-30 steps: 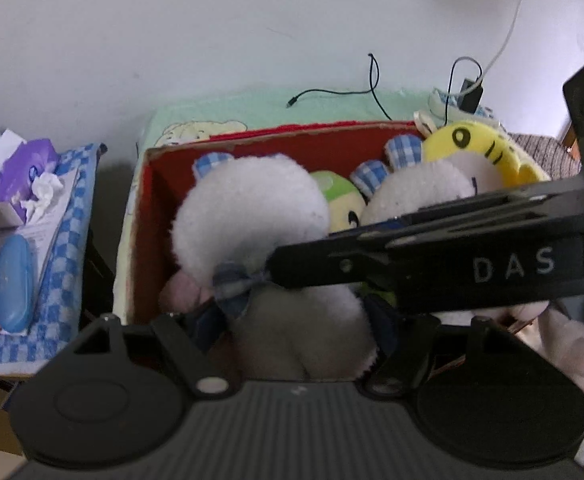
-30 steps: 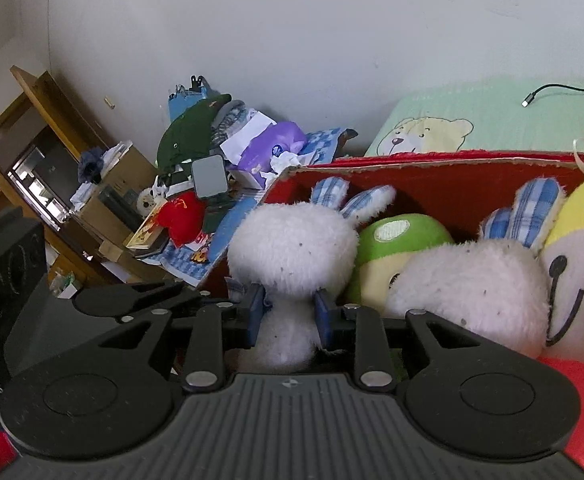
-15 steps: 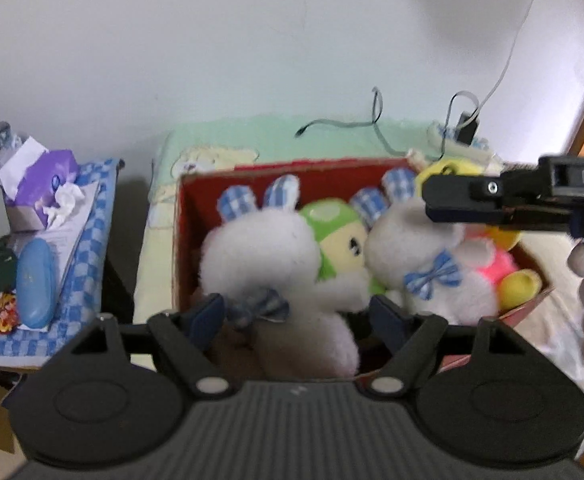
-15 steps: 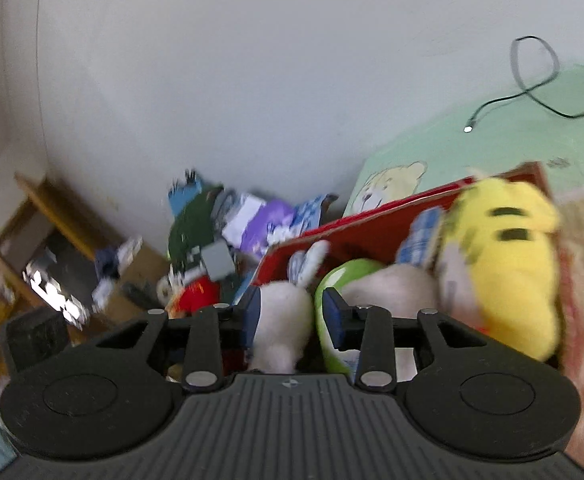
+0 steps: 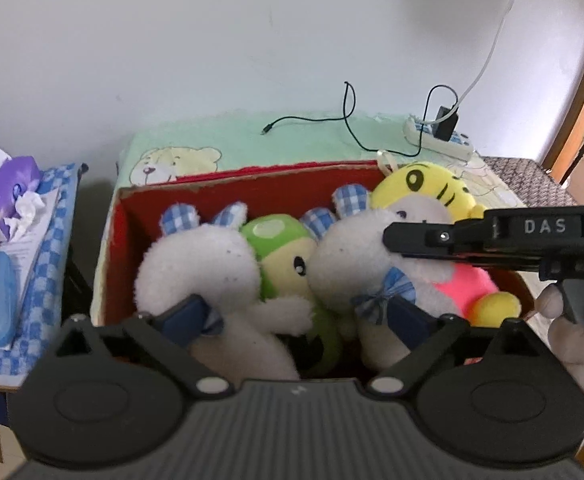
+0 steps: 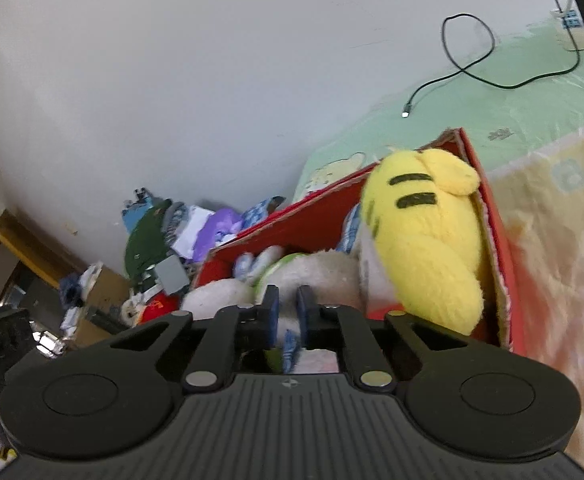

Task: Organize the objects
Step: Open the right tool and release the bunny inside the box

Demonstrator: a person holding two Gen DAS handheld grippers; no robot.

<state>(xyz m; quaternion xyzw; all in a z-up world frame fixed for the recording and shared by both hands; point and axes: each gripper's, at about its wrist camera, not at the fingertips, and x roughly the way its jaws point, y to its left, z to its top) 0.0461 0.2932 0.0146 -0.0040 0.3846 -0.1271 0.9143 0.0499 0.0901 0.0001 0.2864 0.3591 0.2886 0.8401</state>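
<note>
Plush toys crammed upright in a red cardboard box on the green bedspread — two white rabbits, a green-capped doll between them, a yellow tiger at the far right corner.

Left gripper hangs at the near edge of the box, jaws spread wide, blue pads level with the left rabbit and the right rabbit; nothing held. Right gripper reaches in from the right side, jaws drawn nearly together. White fur and a scrap of blue check sit in the narrow gap, but whether it actually pinches cloth I cannot tell.

Handling, as a guess: light, soft, compressible stuff — no risk of breakage. Fur gives under the pads, so a shallow nip may slip off. Best hold looks like the neck just under the bow, or an ear at its root. Toys are packed tight and leaning on each other; lifting one likely drags its neighbour.

Side table at left carries tissues and clutter, well apart.
</note>
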